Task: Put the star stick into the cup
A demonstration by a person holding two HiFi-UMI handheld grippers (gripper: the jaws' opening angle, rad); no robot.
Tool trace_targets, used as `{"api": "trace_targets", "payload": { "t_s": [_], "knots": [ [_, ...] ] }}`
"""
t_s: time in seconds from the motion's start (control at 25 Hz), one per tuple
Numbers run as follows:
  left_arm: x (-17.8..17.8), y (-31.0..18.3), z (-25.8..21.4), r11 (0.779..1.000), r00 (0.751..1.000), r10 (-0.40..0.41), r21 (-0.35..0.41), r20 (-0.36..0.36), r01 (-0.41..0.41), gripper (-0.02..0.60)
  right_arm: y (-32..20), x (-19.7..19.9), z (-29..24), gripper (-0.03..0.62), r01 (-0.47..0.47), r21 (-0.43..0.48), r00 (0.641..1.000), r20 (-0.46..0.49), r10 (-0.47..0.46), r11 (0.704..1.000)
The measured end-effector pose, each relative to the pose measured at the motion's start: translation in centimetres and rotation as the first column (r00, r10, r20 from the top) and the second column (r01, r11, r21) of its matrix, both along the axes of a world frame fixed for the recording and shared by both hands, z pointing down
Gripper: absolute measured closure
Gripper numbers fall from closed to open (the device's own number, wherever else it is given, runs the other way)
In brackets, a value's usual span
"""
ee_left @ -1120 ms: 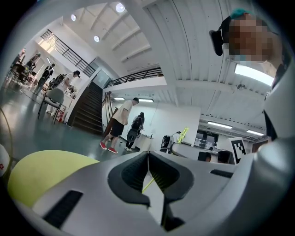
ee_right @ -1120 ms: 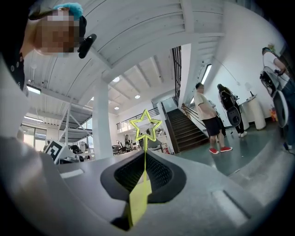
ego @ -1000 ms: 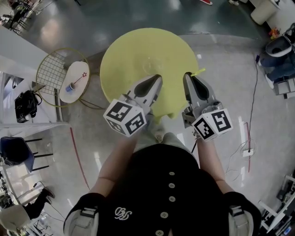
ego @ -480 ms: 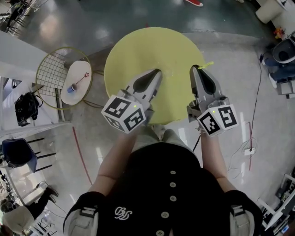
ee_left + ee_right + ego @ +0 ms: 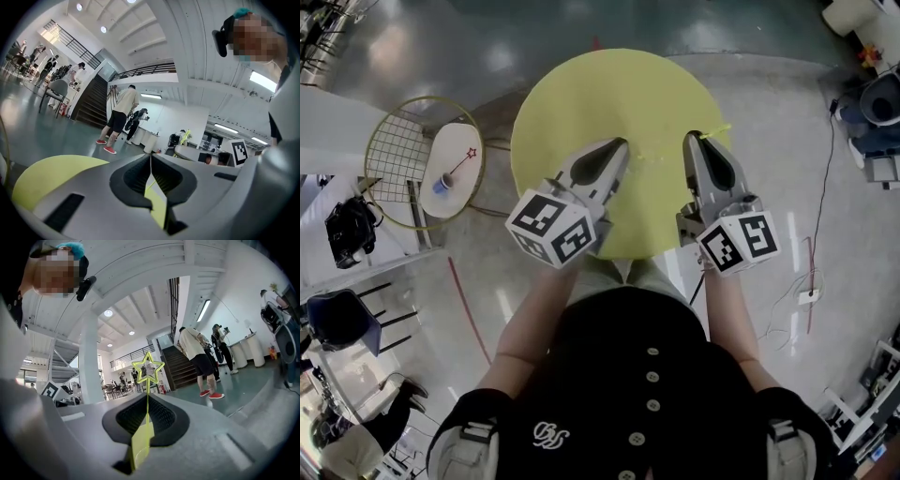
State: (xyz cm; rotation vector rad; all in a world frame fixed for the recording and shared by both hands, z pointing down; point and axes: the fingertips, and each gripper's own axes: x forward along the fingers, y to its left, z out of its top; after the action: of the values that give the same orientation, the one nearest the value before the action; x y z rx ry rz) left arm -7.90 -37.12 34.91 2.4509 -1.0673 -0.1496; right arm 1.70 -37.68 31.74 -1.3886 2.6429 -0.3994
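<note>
My right gripper (image 5: 695, 141) hangs over the right edge of the round yellow table (image 5: 609, 94), shut on a thin yellow star stick (image 5: 148, 367). The stick runs up between its jaws, and the outlined star stands above the tips; its end (image 5: 719, 130) pokes out past the gripper. My left gripper (image 5: 619, 146) is over the table's near middle, shut with nothing in it, as the left gripper view (image 5: 151, 157) also shows. A small blue cup (image 5: 441, 185) sits on a white oval side table (image 5: 461, 187) far left, with a red star stick (image 5: 463, 159) by it.
A round gold wire frame (image 5: 394, 150) surrounds the side table. A dark chair (image 5: 337, 319) stands at lower left. Cables (image 5: 814, 234) lie on the floor at right. People (image 5: 199, 357) stand some way off by a staircase.
The head view has shifted a little, so the table sits slightly higher. Both grippers stay shut over the table, and the yellow star stick stays in the right one.
</note>
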Motion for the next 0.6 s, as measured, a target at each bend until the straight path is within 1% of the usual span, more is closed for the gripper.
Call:
{"api": "trace_targets", "payload": {
  "t_s": [0.24, 0.44, 0.6],
  "knots": [
    [-1.4, -1.1, 2.2, 0.999, 1.000, 0.011, -0.053, -0.003, -0.012, 0.565, -1.2, -1.4, 2.1, 0.583, -0.016, -0.044, 1.000, -0.015, 0.015, 0.999],
    [-1.0, -1.5, 3.8, 0.994, 0.999, 0.039, -0.106, -0.006, -0.040, 0.565, -1.8, -1.4, 3.9, 0.583, -0.035, -0.097, 0.999, -0.015, 0.034, 0.995],
    [-0.6, -2.0, 5.0, 0.990, 0.999, 0.040, -0.137, -0.003, -0.040, 0.565, -2.3, -1.2, 5.5, 0.583, -0.038, -0.135, 0.999, -0.014, 0.037, 0.990]
  ]
}}
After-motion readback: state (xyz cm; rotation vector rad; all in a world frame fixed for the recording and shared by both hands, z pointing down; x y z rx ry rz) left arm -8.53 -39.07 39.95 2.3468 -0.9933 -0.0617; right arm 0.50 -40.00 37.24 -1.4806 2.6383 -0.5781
